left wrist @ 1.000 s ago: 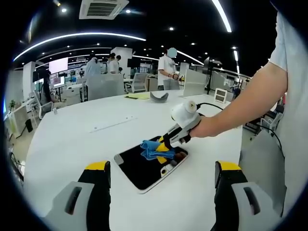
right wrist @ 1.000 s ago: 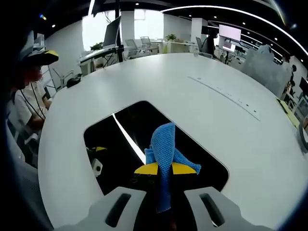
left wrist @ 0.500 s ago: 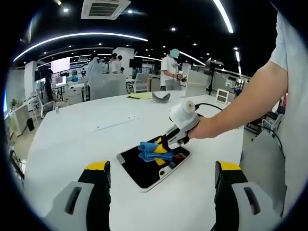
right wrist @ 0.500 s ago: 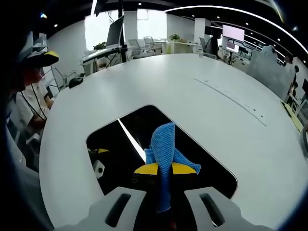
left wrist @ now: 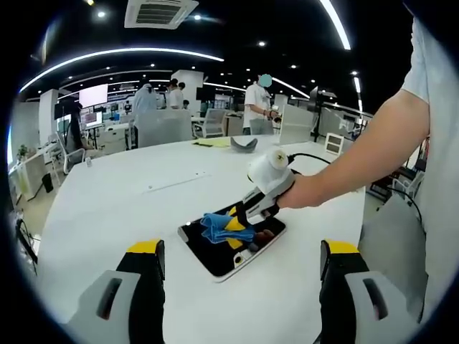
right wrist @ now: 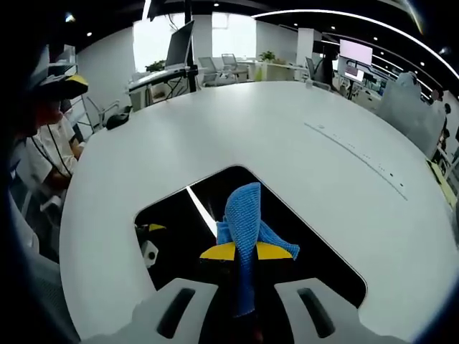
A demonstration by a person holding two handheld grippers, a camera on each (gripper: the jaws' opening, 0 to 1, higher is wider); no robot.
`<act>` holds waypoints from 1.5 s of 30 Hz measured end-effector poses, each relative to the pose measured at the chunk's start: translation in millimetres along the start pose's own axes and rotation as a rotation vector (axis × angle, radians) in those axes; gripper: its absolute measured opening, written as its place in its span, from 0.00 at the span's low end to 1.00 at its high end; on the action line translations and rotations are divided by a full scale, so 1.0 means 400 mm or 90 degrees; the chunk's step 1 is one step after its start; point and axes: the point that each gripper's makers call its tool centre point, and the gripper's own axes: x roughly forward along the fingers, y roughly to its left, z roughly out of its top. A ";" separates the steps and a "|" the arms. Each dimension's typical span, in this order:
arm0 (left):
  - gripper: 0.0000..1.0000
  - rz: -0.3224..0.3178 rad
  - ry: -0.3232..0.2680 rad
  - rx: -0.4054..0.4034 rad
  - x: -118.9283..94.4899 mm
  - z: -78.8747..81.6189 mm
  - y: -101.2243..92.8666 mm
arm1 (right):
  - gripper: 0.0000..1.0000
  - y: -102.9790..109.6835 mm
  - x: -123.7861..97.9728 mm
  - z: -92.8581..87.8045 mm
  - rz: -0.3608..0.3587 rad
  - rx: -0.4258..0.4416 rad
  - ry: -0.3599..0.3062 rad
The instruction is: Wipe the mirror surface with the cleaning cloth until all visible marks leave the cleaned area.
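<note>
The right gripper (right wrist: 245, 252) pinches a blue, waffle-textured cleaning cloth (right wrist: 244, 218) between its 2 yellow-tipped fingers (right wrist: 216, 252), pressing it onto the glossy dark, round-cornered rectangular mirror (right wrist: 186, 229) lying flat on the smooth white table (right wrist: 287, 143). The left gripper (left wrist: 240, 266) hangs above the table with fingers wide, the mirror ahead between them.

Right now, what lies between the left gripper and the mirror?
Bare white table in the left gripper view; the left gripper hangs open, short of the mirror.
</note>
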 end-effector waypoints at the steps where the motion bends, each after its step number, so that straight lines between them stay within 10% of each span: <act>1: 0.90 0.000 0.000 0.000 0.000 0.000 0.000 | 0.02 0.000 0.001 0.000 0.000 0.000 0.000; 45: 0.90 -0.005 0.003 0.003 -0.009 -0.005 -0.002 | 0.02 0.085 0.073 0.081 0.037 -0.032 -0.004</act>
